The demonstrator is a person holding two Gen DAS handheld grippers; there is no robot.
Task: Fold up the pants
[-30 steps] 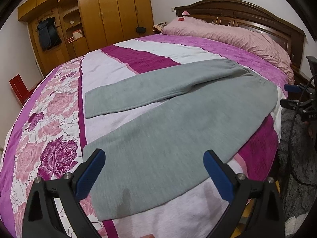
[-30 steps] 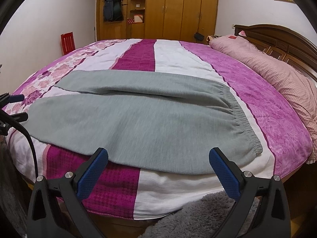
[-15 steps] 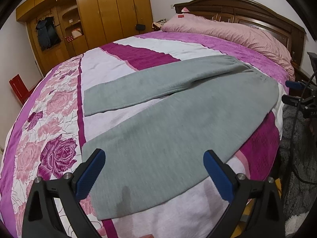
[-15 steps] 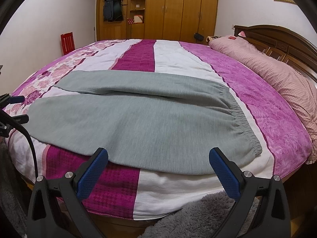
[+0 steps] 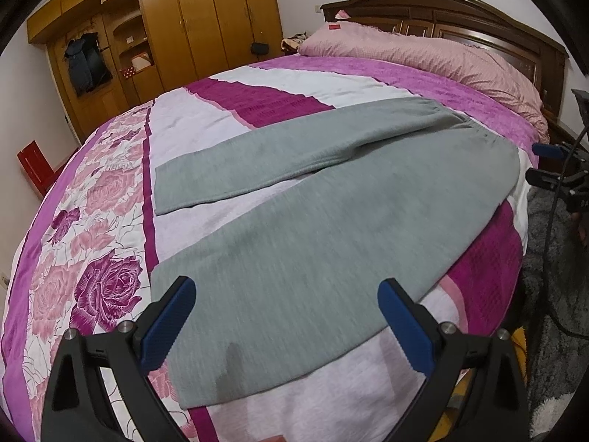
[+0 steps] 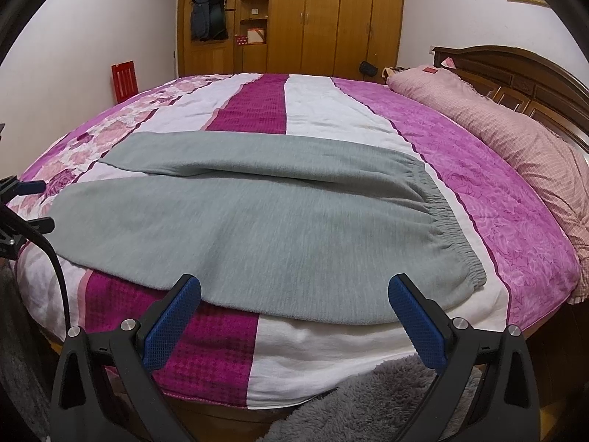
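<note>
Grey pants (image 5: 294, 221) flat on bed (image 5: 331, 84), unfolded; L gripper (image 5: 287, 316) & R gripper (image 6: 294, 313) both wide apart, empty.

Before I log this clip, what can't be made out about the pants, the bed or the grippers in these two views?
- Pants: near-leg hem corner hidden behind the left gripper, left wrist view.
- Same hem: cut off at the left edge, right wrist view, pants.
- Whether the right gripper touches the fabric: unclear.
- Bed underside and floor: blocked by the gripper body.
- Wardrobe shelf items: too small.
</note>
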